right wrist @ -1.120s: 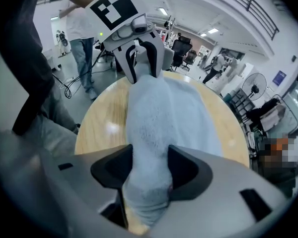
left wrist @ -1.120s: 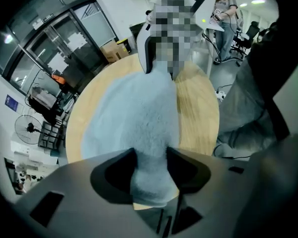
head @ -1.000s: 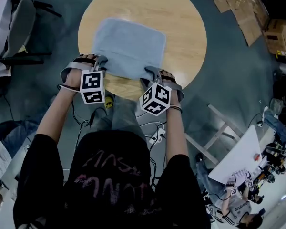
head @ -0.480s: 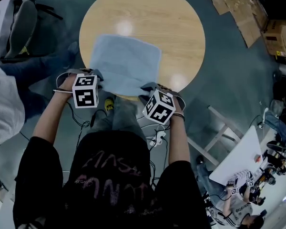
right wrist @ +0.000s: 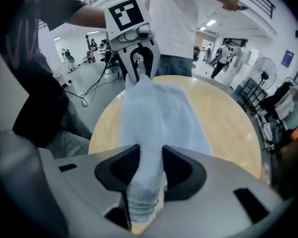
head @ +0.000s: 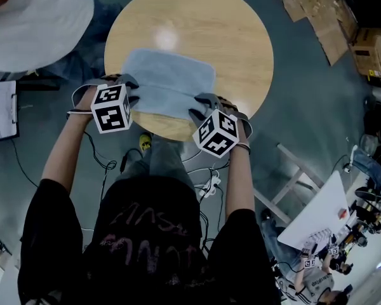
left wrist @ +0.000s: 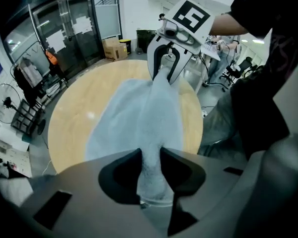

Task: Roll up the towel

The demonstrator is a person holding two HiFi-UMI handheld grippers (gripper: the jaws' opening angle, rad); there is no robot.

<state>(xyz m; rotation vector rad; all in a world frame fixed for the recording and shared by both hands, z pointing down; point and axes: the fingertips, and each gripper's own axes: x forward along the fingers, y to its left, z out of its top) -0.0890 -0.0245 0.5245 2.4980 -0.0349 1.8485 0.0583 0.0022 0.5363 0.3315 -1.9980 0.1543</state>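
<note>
Rolling's underway: left gripper [head: 130,86] and right gripper [head: 200,104] each pinch the near edge of the towel [head: 171,81], mid-frame on the round bench [head: 241,37]. Jaws just eased wider, cloth between them. Next up, probably: tip the roll forward and regrip.

The towel [head: 171,84] is shown in pale blue, the desk [head: 241,37] in light wood grain. The left tool [head: 129,89] and the right tool [head: 200,105] are coloured grey, with black-and-white square markers [head: 111,108]. The floor [head: 305,113] is seen as dark grey-blue.

The towel [head: 171,84] lies on the table [head: 228,24], at its near edge.
</note>
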